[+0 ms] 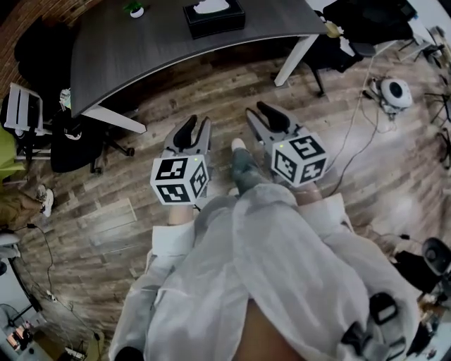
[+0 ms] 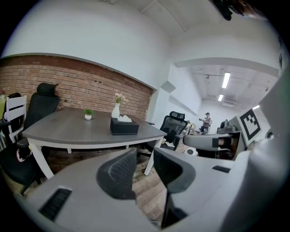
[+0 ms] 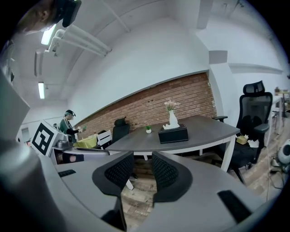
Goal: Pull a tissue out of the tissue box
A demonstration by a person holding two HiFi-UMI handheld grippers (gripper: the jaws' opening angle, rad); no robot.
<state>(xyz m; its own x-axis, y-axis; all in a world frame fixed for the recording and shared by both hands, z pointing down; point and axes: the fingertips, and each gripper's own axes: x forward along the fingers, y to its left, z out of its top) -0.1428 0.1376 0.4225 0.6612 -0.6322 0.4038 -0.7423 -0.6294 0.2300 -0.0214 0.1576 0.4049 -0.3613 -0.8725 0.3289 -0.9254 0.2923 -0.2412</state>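
Well short of the desk (image 1: 141, 56), left gripper (image 1: 197, 127) and right gripper (image 1: 259, 111) are holding empty jaws apart; an unbraced tissue box (image 1: 213, 19) may be lifting with the tissue (image 1: 210, 6).

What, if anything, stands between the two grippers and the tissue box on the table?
Nothing visible. Both the left gripper and right gripper are open and empty, over wood floor; ahead lies only bare table top before the tissue box. The vase stands behind it.
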